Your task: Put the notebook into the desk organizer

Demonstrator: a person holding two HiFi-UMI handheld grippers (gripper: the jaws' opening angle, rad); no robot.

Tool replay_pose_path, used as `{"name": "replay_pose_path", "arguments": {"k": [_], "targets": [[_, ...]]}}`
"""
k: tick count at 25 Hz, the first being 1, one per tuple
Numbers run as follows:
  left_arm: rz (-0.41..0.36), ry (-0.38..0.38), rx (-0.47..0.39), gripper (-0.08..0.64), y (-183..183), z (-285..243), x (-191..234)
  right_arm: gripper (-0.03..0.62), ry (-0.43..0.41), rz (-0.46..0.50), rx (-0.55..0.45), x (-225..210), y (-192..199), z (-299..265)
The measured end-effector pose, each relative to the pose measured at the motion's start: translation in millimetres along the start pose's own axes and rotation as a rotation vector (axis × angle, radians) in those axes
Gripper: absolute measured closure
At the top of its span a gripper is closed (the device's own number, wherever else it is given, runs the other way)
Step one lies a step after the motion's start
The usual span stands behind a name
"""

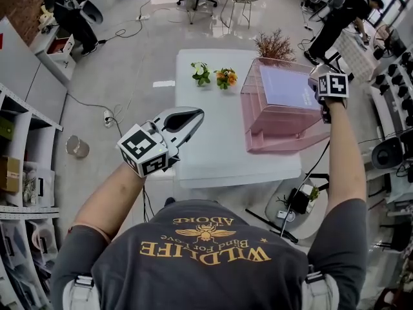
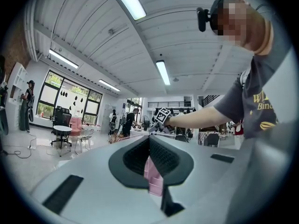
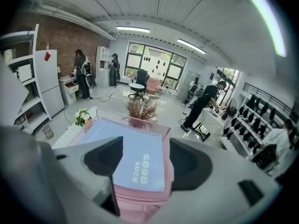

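In the head view we hold the left gripper (image 1: 191, 116) level, the white table (image 1: 213, 157) beneath its tips. Its curved jaws are closed tip to tip with nothing in them. The pink desk organizer (image 1: 284, 131) stands ahead of it, toward its right side. The right gripper (image 1: 321, 88) hangs at the organizer's upper edge, tilted downward, and the notebook (image 1: 290, 88) lies flat in the top tray directly ahead of its fingertips. Beyond the left gripper's tips two small flower sprigs (image 1: 201, 73) stand on the table, and a dried plant (image 1: 274, 45) rises past the organizer's far wall. In the left gripper view the dark pads meet along a centre seam, empty. A slice of the pink organizer shows through the gap below them, and farther ahead our other arm reaches out with the right gripper's marker cube. In the right gripper view the jaws stand wide apart, pressing on nothing. The pale blue notebook sits between and just beyond them, flat on the organizer's top level. Its spiral-bound edge lies at the end farthest from the jaws, crossways to the line they point along. The printed words GOOD LUCK run along that line, sideways to us. Its long axis appears to run away from the jaws, though the wide lens leaves this uncertain.
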State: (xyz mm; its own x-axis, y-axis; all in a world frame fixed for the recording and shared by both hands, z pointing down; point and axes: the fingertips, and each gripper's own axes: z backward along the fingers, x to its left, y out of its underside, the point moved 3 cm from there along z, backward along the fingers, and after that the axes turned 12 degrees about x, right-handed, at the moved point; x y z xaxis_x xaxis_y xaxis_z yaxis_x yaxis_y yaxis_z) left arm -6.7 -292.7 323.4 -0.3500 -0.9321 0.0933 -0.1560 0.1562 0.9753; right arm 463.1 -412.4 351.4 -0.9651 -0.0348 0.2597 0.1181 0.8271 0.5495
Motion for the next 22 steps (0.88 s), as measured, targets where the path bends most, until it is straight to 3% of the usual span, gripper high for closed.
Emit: {"name": "replay_pose_path", "arguments": {"k": [6,13,17,22], "targets": [[0.042,-0.044,-0.018,0.558,2.9,11.0,8.9,0.296,-0.172,0.012,-0.14,60.3,-22.3,32.4],[0.063,-0.114,-0.044,0.558,2.4,41.0,23.1,0.297,-0.469,0.12,-0.456,165.0,-43.5,113.7],[0.063,-0.165,-0.063,0.558,2.0,62.0,27.2,0.336,-0.628,0.149,-0.62,229.9,-29.0,155.9],[0.081,-0.229,-0.083,0.558,6.5,88.1,32.6,0.422,-0.72,0.193,-0.676,301.1,8.8,164.1]]}}
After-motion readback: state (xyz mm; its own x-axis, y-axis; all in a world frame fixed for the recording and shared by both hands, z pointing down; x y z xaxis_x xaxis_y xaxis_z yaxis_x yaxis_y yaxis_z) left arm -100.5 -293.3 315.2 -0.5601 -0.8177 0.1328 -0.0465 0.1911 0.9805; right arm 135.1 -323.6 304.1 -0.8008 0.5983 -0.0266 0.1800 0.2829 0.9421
